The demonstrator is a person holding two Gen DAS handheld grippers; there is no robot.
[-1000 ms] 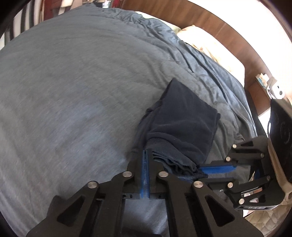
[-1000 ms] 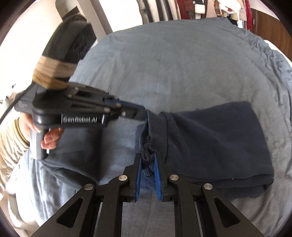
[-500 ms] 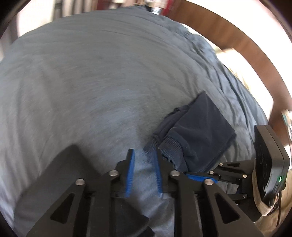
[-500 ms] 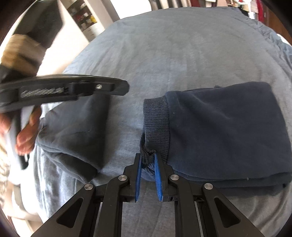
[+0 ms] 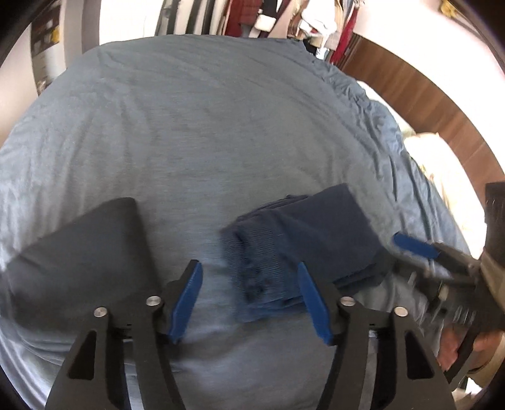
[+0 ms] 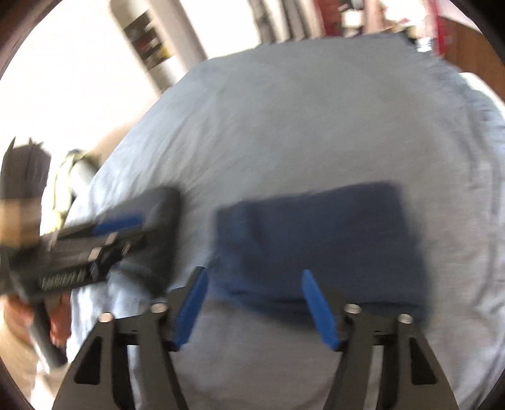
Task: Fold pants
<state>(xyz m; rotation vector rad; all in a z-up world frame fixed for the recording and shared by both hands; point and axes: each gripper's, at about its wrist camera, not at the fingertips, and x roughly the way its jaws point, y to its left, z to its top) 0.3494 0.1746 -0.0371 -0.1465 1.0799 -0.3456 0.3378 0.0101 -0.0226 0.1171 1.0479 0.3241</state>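
My left gripper and my right gripper both stand with jaws spread wide, holding nothing, above the grey-blue bedspread. Wide bare cover stretches ahead and to my left; to the right a wooden headboard and a pale pillow close off that side, and hanging clothes stand past the far edge. The folded pants lie flat on the bedspread as a dark navy rectangle, close in front of my right gripper, long axis running left to right in that blurred view. Their ribbed cuffs point left, toward my left gripper.
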